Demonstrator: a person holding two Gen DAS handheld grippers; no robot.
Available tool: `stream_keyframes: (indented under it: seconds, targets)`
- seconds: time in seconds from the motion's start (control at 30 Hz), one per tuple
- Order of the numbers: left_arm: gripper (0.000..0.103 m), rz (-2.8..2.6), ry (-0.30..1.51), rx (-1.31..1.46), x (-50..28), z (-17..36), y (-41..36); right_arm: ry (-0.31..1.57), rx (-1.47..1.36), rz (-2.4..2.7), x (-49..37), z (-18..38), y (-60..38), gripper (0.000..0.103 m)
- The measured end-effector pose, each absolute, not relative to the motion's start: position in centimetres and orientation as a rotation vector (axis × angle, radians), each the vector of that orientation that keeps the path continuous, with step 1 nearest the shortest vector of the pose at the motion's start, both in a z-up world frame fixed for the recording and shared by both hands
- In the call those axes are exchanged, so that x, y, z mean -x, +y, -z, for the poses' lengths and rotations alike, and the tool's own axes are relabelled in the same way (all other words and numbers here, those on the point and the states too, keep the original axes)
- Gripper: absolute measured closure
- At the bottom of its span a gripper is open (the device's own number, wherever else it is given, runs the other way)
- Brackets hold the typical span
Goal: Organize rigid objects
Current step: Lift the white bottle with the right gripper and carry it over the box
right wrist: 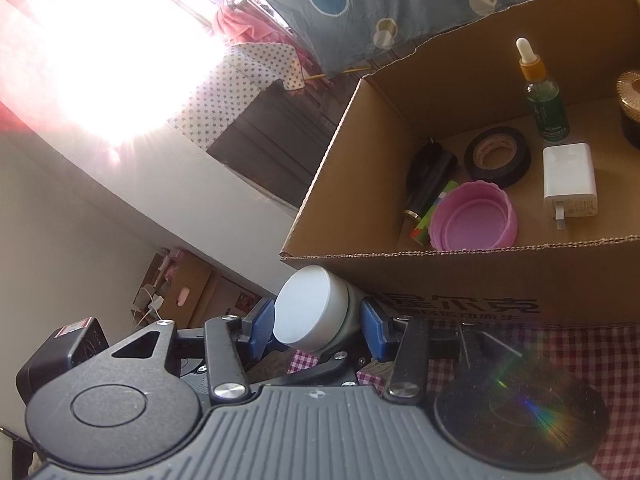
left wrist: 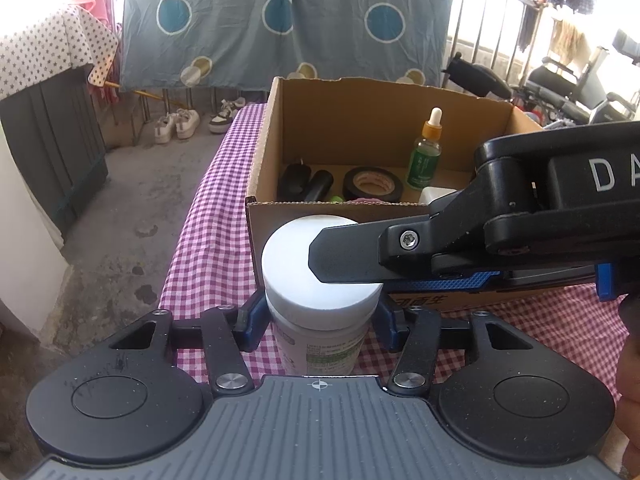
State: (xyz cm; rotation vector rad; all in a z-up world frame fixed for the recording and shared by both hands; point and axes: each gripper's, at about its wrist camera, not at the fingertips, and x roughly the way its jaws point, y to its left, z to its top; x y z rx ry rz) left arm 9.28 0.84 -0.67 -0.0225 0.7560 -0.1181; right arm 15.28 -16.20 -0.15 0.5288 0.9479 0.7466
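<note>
Box (right wrist: 460,280) already had the tape roll (right wrist: 498,156), charger (right wrist: 568,180), dropper bottle (right wrist: 544,96) and pink lid (right wrist: 474,216), but your white-capped jar (left wrist: 320,276) was outside it on the checked surface (left wrist: 208,248), left claw (left wrist: 320,322) clamped on its body, right claw (right wrist: 318,322) on its cap.

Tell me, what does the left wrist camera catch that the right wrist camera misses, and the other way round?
Only the left wrist view shows the sneakers on the floor and the right gripper reaching across the jar's lid from the side. Only the right wrist view shows the pink lid whole, the white charger and the bright window. Both show the white-capped jar held between blue pads, the cardboard box on the checked cloth, and inside it the dropper bottle and black tape roll.
</note>
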Motion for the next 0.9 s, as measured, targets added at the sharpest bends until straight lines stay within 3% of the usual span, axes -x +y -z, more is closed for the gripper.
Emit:
stream_keyframes:
  seconds: [0.3, 0.57, 0.9]
  targets:
    - [0.050, 0.109, 0.725, -0.008, -7.0, -1.7, 0.3, 0.902, -0.509, -0.784, -12.7, -2.2, -16.5, 0.052]
    - [0.050, 0.105, 0.625, -0.059, -4.8, -7.3, -1.2, 0.765, -0.507, -0.850, -10.1, -7.6, -18.1, 0.052]
    - [0.050, 0.276, 0.556, -0.079, -10.1, -11.0, -7.2, 0.625, -0.465, -0.761, -11.8, -13.2, -24.5, 0.052]
